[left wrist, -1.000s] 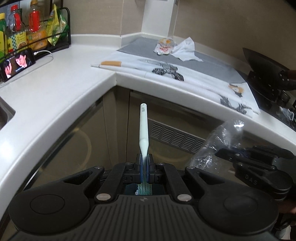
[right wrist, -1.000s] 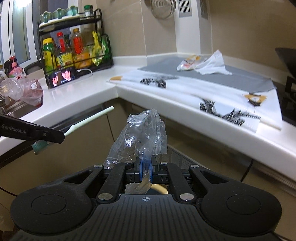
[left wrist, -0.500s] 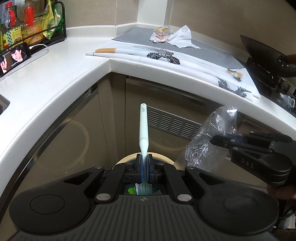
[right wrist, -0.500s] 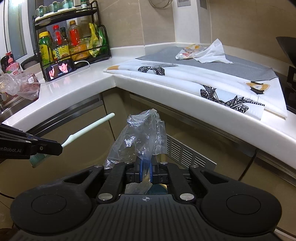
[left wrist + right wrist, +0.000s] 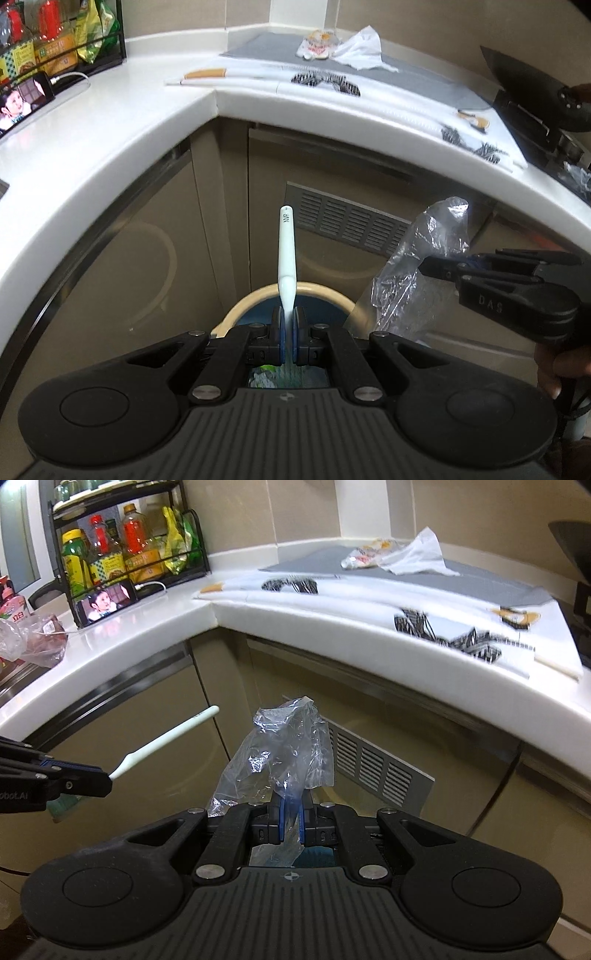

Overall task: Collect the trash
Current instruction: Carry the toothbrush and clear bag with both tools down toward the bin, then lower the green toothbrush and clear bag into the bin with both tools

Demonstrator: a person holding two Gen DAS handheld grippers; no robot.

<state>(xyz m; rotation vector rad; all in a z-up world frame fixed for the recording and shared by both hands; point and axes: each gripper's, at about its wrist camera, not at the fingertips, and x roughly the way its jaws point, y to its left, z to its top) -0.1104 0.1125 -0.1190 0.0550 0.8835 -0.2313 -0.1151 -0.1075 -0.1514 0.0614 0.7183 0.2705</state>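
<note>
L gripper (image 5: 287, 325) pinched toothbrush (image 5: 286, 251), R gripper (image 5: 291, 819) pinched plastic wrap (image 5: 284, 753), both over bin (image 5: 236, 314); wrapper (image 5: 364, 555) & tissue (image 5: 417, 555) were left on table (image 5: 155, 624).

The bin (image 5: 258, 295) stands on the floor before the cabinets, under the toothbrush (image 5: 286, 254). The plastic bag (image 5: 424, 266) hangs to its right. On the far counter (image 5: 110, 147) — a wrapper (image 5: 317, 46) beside a tissue (image 5: 364, 50); the rack (image 5: 125, 554) stands far left.
</note>
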